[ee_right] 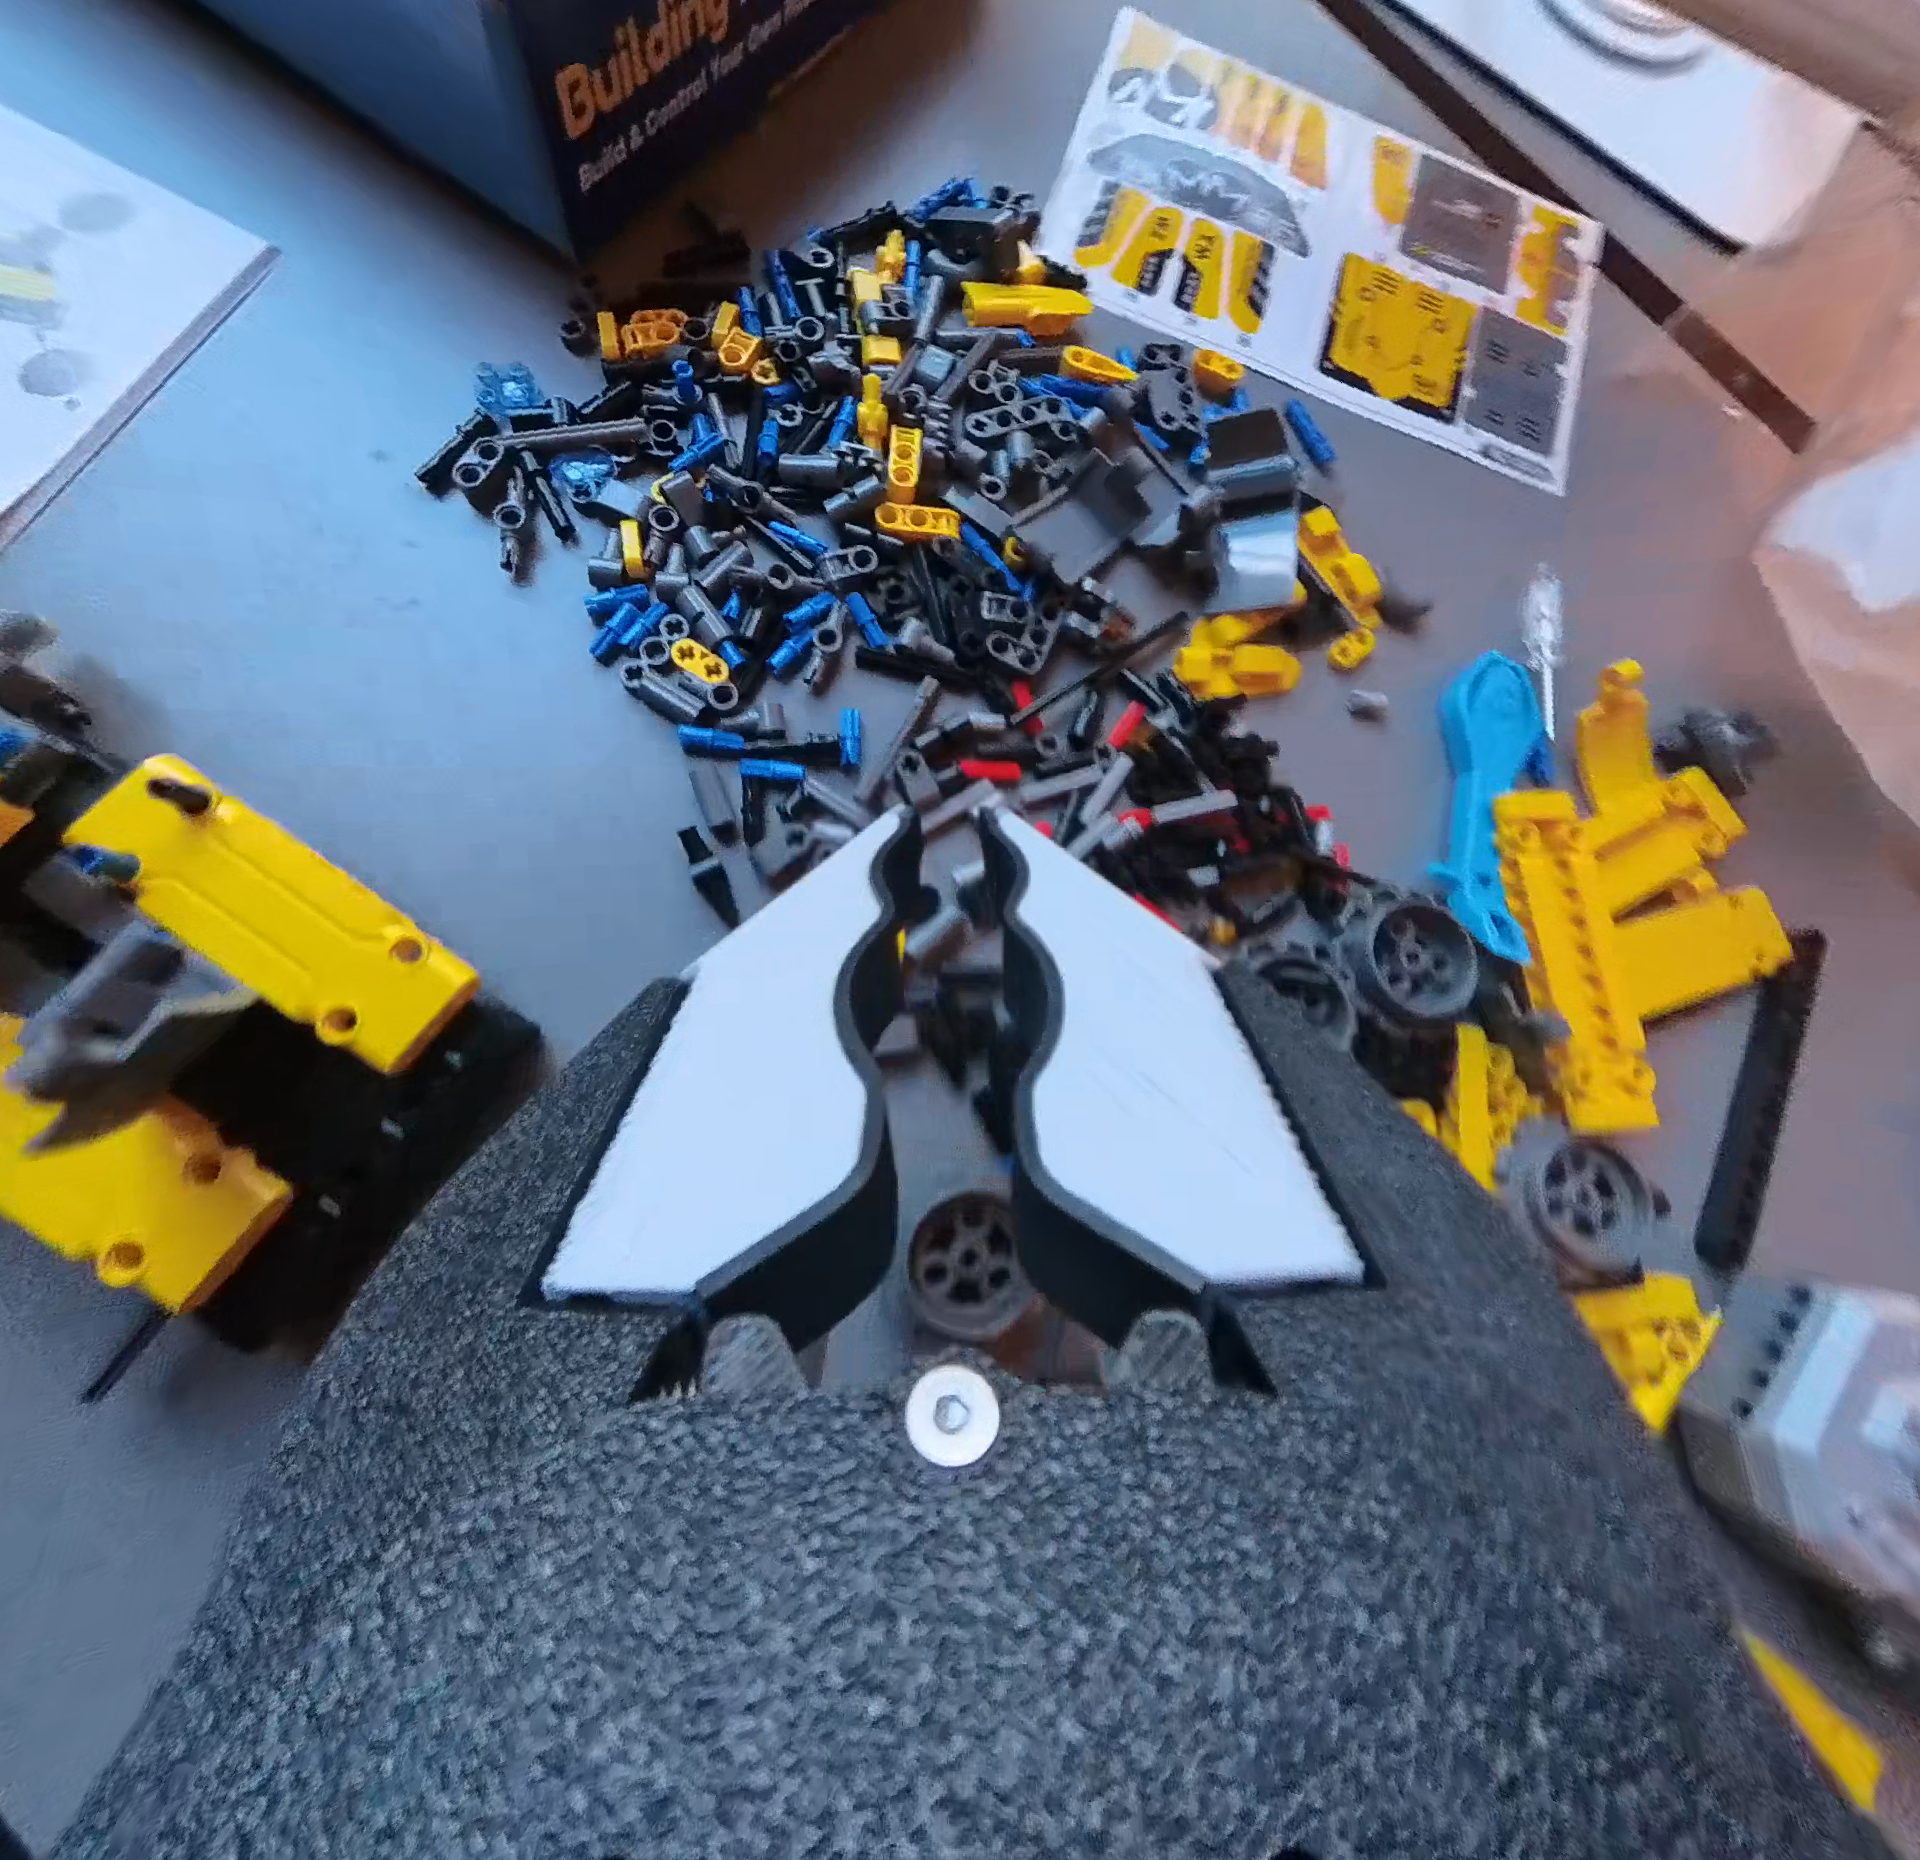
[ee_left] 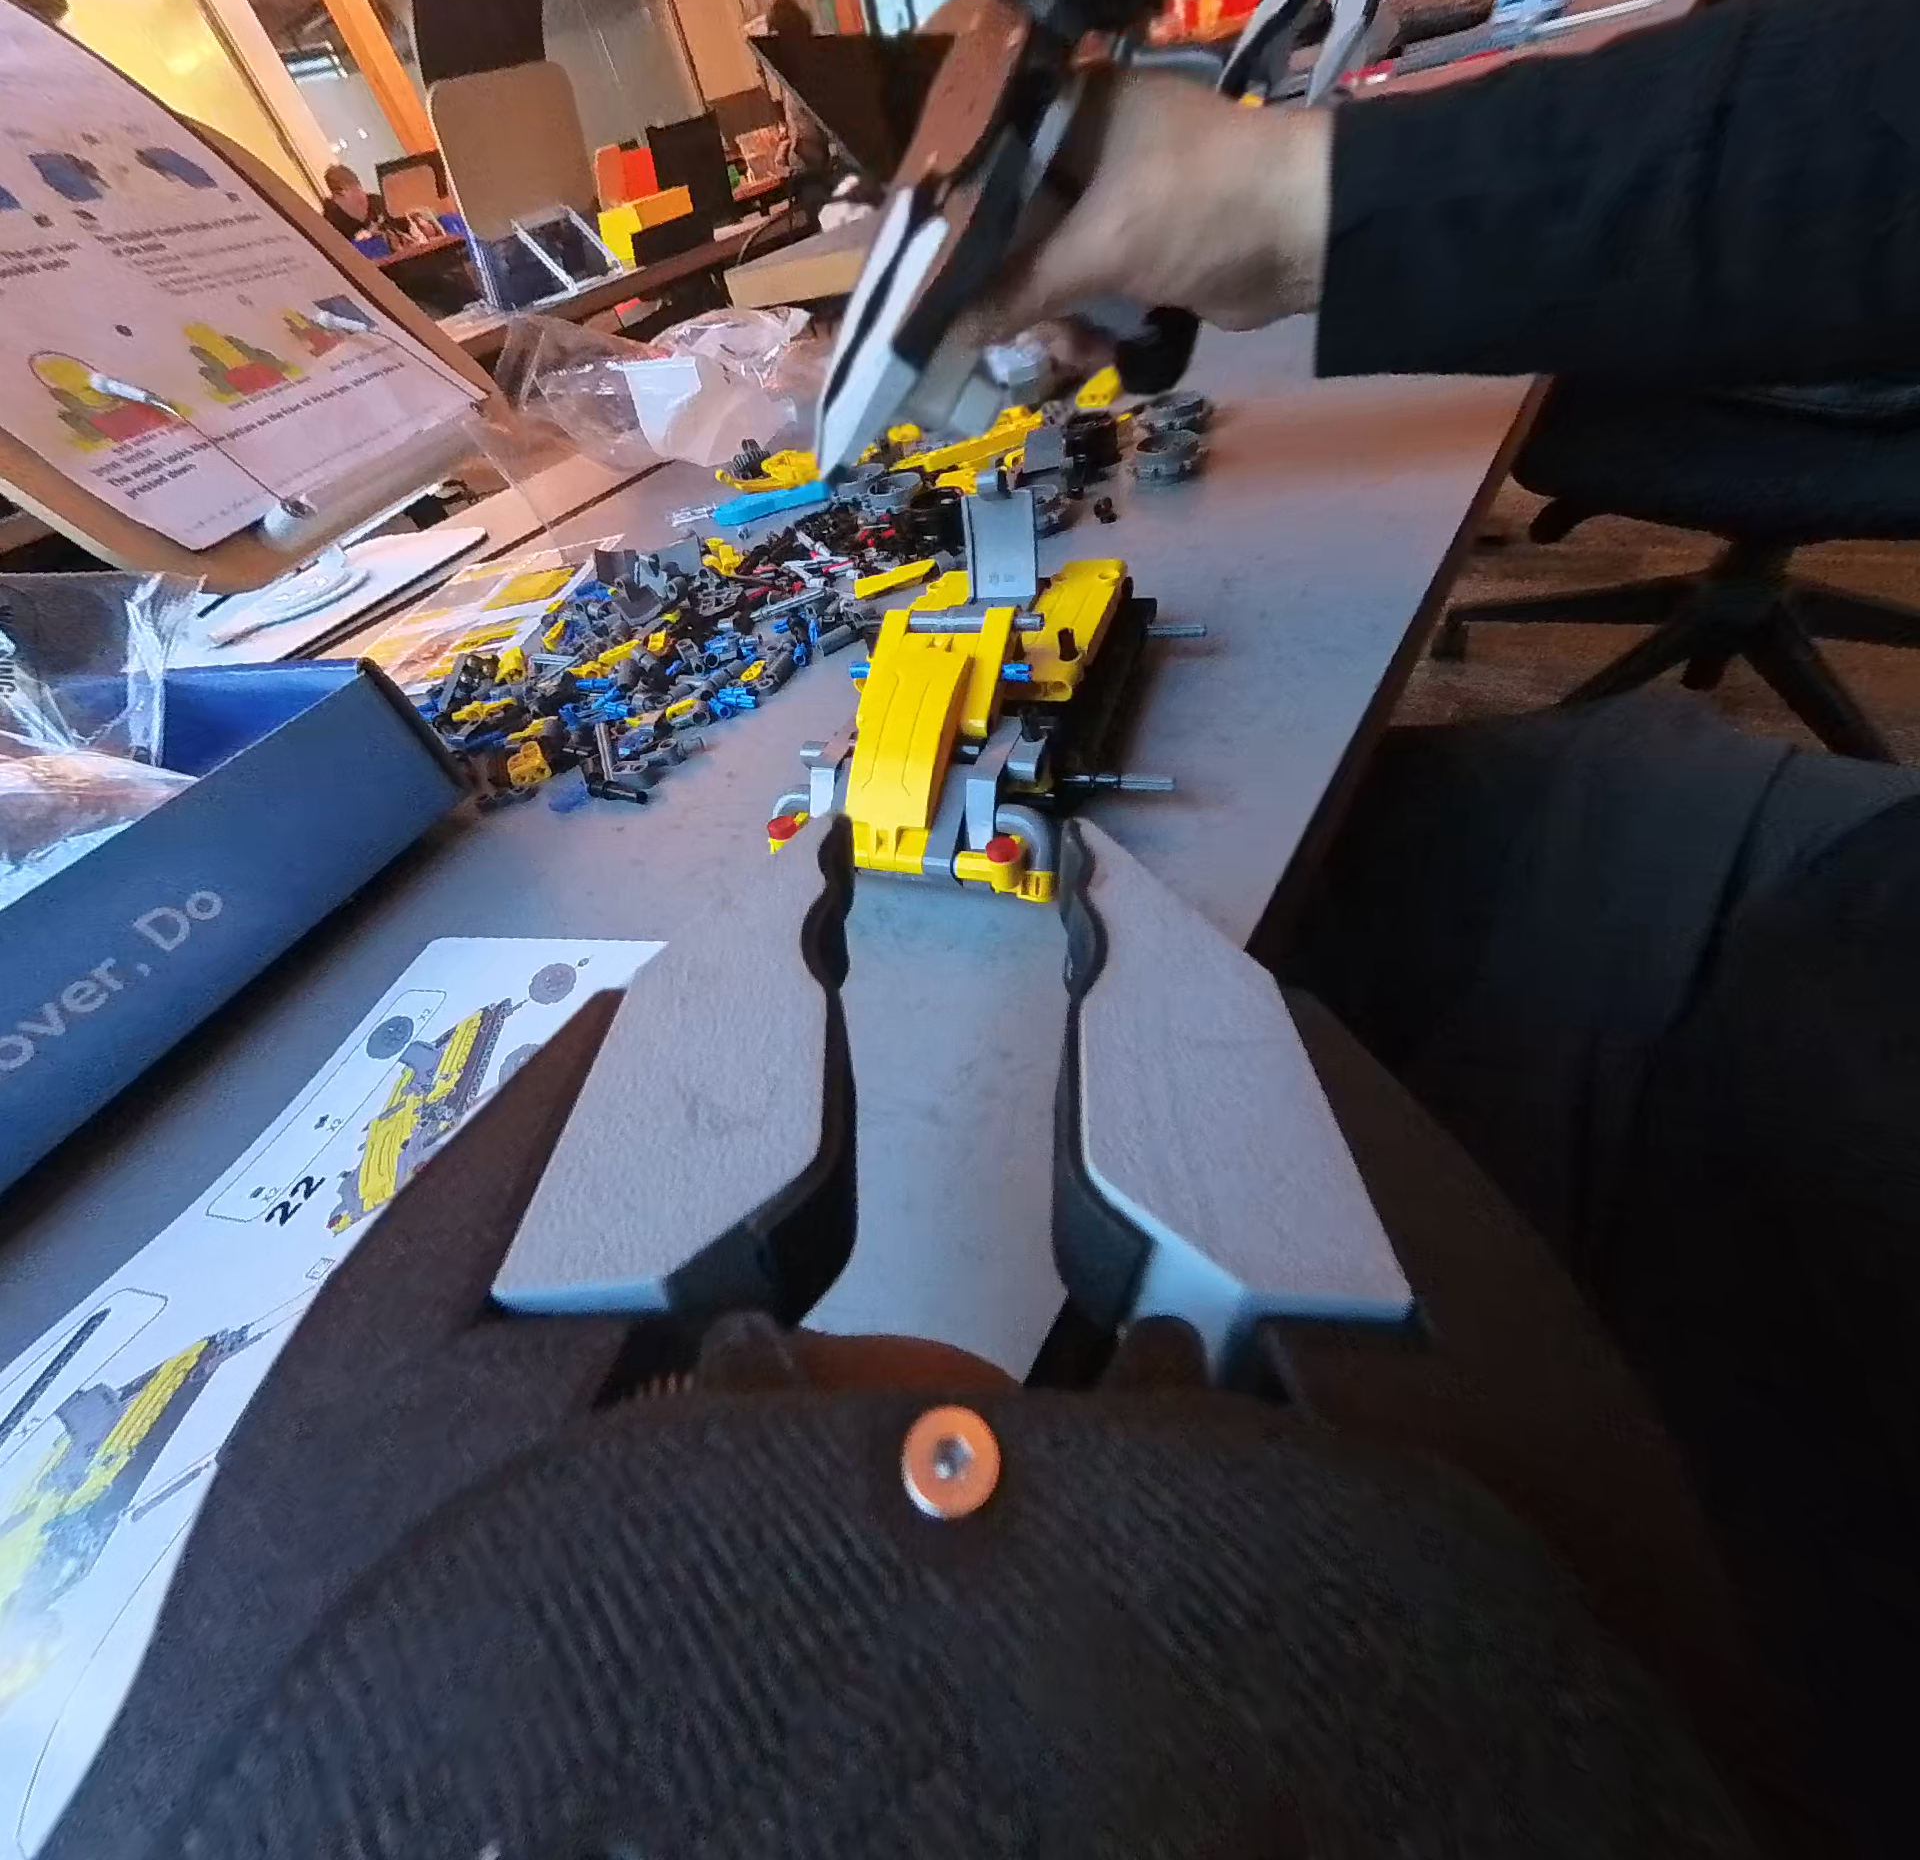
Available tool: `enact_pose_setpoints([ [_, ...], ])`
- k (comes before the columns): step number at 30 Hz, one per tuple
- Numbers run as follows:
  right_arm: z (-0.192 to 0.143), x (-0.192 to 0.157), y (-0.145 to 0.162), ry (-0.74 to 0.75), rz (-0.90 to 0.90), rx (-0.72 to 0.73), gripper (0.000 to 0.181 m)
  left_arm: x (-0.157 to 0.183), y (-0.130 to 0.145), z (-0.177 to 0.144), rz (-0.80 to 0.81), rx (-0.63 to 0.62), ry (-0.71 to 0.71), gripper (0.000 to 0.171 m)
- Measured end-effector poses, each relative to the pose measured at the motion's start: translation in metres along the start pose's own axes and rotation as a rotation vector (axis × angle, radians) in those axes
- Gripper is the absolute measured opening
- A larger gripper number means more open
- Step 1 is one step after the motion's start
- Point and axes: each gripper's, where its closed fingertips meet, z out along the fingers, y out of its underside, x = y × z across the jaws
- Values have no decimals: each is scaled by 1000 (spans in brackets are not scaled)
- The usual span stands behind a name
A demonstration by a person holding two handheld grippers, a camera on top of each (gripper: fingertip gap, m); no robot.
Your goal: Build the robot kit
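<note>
Our left hand-held gripper (ee_left: 951,860) sits spread wide and empty at frame centre, fingertips flanking the near end of the one yellow model vehicle (ee_left: 971,714) on the grey counter (ee_left: 665,854). Our right hand-held gripper (ee_right: 951,823) hovers narrowly parted, gripping nothing, over the loose parts pile (ee_right: 831,522). Upper right lies one sticker sheet (ee_right: 1340,252); one blue tool (ee_right: 1486,782) sits right.

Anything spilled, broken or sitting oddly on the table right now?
Nothing looks damaged. The loose building pieces lie in an unsorted heap on the grey table, and the yellow vehicle model sits half-built, bare axles jutting from its side. Both grippers hold nothing.
</note>
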Motion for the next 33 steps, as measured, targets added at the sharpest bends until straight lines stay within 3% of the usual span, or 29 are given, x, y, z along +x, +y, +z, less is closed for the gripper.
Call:
enact_pose_setpoints([
  [7, -57, 9, 48, 44, 123, 122, 13, -4, 0, 1, -6, -4, -29, 34],
  [12, -82, 20, 88, 37, 212, 160, 24, -13, 1, 5, -123, -23, -27, 32],
  [15, -92, 23, 105, 15, 230, 153, 41, -19, -1, 4, -173, -2, -35, 29],
  [18, -99, 25, 117, 19, 200, 140, 46, -20, -2, 4, -180, 3, -37, 28],
  [23, -87, 17, 143, -25, 185, 12, 62, -20, -4, 2, -178, 18, -35, 26],
  [25, -80, 16, 149, -13, 166, -35, 58, -20, -3, 3, -188, 13, -31, 26],
  [27, -78, 9, 146, -52, 160, -45, 41, -20, -3, 3, -191, 15, -29, 26],
  [33, -88, -26, 134, -121, 119, -19, 41, -18, -4, 2, -163, 18, -31, 25],
])
